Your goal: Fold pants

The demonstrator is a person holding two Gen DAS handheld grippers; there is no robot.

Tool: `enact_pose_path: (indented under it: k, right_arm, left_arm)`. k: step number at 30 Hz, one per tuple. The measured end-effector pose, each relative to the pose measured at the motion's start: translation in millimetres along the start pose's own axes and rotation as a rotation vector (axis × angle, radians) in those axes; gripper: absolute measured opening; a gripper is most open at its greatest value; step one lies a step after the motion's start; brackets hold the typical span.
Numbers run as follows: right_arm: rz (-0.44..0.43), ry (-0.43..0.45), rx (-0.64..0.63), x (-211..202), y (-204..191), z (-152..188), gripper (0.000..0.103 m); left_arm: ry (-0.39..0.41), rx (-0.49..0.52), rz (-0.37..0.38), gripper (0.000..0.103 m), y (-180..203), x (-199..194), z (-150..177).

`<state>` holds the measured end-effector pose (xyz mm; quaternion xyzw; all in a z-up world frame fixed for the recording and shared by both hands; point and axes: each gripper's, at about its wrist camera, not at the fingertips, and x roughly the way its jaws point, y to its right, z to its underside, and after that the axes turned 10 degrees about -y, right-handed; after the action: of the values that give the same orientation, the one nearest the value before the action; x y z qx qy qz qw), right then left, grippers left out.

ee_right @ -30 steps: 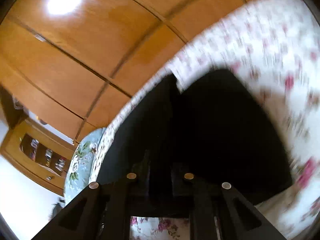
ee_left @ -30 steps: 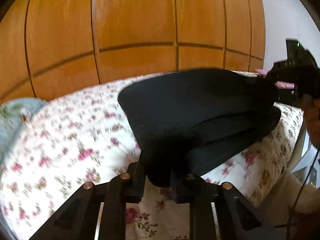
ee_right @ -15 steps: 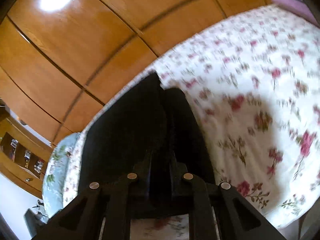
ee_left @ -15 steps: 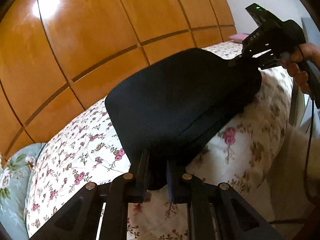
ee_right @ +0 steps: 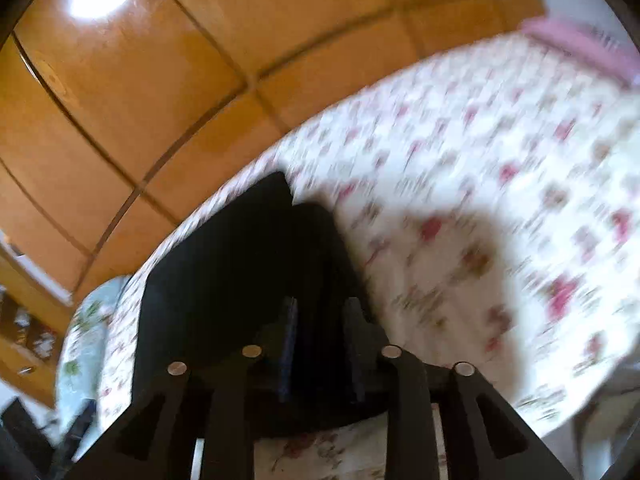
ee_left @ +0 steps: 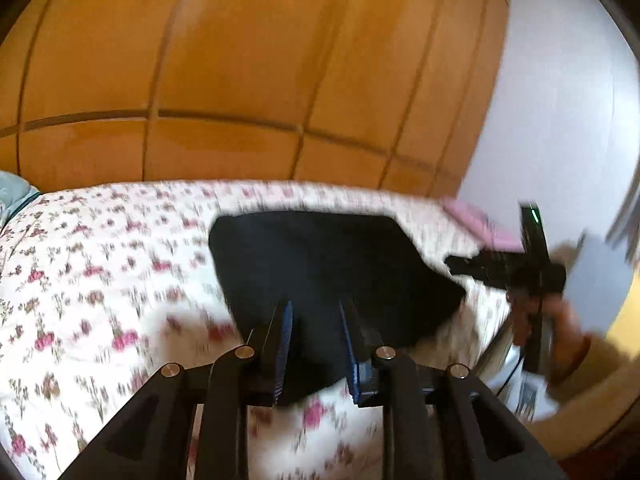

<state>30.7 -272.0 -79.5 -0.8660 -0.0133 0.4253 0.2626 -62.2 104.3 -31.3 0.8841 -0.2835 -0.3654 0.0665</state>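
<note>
The folded black pants (ee_left: 332, 268) lie flat on the floral bedspread (ee_left: 100, 272), near the bed's front edge. My left gripper (ee_left: 316, 312) is open, its fingers standing over the pants' near edge with a clear gap between them. My right gripper (ee_right: 320, 312) is open too, over another edge of the pants (ee_right: 240, 264). The right gripper (ee_left: 516, 268) also shows in the left wrist view, held in a hand to the right of the pants and apart from them. Both views are blurred by motion.
A wooden wardrobe (ee_left: 248, 68) rises behind the bed. A pale blue floral pillow (ee_right: 80, 340) lies at the bed's left end and a pink item (ee_right: 576, 40) at the other end. A white wall (ee_left: 560, 100) stands at the right.
Both grippers held the pants lifted off the bed; now both have opened and let go, and the pants lie flat. The right gripper has pulled away to the right.
</note>
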Motion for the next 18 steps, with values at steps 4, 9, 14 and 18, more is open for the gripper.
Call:
enact_pose_path:
  k: [4,9,14,18]
  right_arm:
    - [-0.060,0.074,-0.100,-18,-19,-19,0.032]
    - [-0.065,-0.041,-0.262,17,-65,-41,0.032]
    - [-0.060,-0.101,-0.365,57,-95,-57,0.032]
    - [0.083,-0.143,-0.428,88,-97,-61,0.022]
  left_arm:
    - [-0.018,0.036,-0.110,0.029,10,30,-33]
    - [-0.175,0.087,-0.160,0.029,28,103,-67]
    - [-0.281,0.100,-0.226,0.029,34,159,-91]
    - [-0.309,0.071,-0.272,0.030,21,188,-96]
